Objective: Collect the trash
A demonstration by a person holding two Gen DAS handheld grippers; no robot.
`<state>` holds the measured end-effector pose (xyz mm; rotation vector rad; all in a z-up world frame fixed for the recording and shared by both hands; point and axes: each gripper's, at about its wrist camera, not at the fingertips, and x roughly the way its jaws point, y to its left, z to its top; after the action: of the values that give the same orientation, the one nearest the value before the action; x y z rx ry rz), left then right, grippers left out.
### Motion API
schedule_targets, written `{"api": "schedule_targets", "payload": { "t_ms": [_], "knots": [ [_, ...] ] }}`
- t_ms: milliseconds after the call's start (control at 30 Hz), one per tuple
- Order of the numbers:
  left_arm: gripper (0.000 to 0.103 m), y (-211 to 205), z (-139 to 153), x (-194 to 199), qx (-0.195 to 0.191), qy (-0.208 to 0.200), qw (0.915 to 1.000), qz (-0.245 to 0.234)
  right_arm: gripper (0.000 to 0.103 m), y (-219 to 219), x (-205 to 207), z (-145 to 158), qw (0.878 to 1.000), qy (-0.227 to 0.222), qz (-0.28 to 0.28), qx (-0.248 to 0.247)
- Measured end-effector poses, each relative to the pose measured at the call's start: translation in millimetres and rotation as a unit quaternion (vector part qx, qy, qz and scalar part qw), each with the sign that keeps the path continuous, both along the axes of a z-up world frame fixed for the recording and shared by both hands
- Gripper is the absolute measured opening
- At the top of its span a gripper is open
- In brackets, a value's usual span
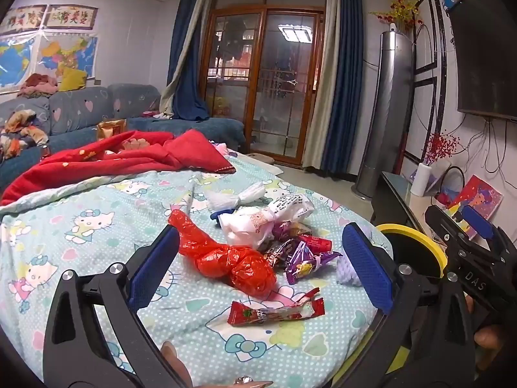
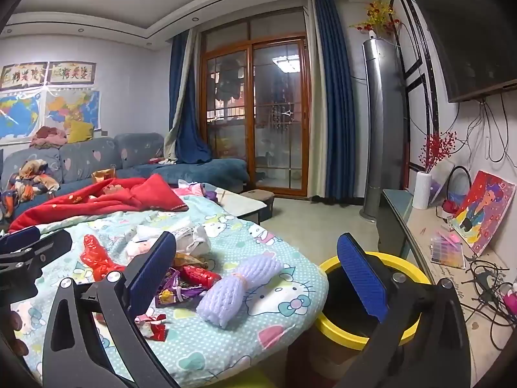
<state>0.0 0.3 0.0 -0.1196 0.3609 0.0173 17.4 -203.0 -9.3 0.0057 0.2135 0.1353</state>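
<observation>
Trash lies on a table under a cartoon-cat cover [image 1: 80,226]: a crumpled red plastic bag [image 1: 232,258], a white plastic bag [image 1: 258,223], purple snack wrappers [image 1: 303,258], a torn red wrapper [image 1: 274,312] and a lilac foam net [image 2: 236,287]. My left gripper [image 1: 258,262] stands open just above the cover, the red bag between its blue pads and untouched. My right gripper [image 2: 258,274] is open too, hanging over the table's right edge with the foam net below it. A yellow-rimmed bin [image 2: 368,297] stands beside that edge, also seen as the bin [image 1: 416,252] in the left wrist view.
A red quilt [image 1: 129,158] is bunched at the far end of the table, with a blue sofa [image 1: 97,113] behind it. A low cabinet [image 2: 452,258] with cables, a picture and a vase runs along the right wall. Bare floor [image 2: 323,216] lies beyond the bin.
</observation>
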Motion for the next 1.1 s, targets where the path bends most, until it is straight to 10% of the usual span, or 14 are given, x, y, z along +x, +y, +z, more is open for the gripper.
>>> {"api": "schedule_targets", "payload": {
  "t_ms": [1100],
  "knots": [
    [0.093, -1, -1, 1, -0.002, 0.002, 1.0000, -0.002, 0.097, 2, 8, -8, 1.000, 0.018, 0.001, -0.002]
  ]
}}
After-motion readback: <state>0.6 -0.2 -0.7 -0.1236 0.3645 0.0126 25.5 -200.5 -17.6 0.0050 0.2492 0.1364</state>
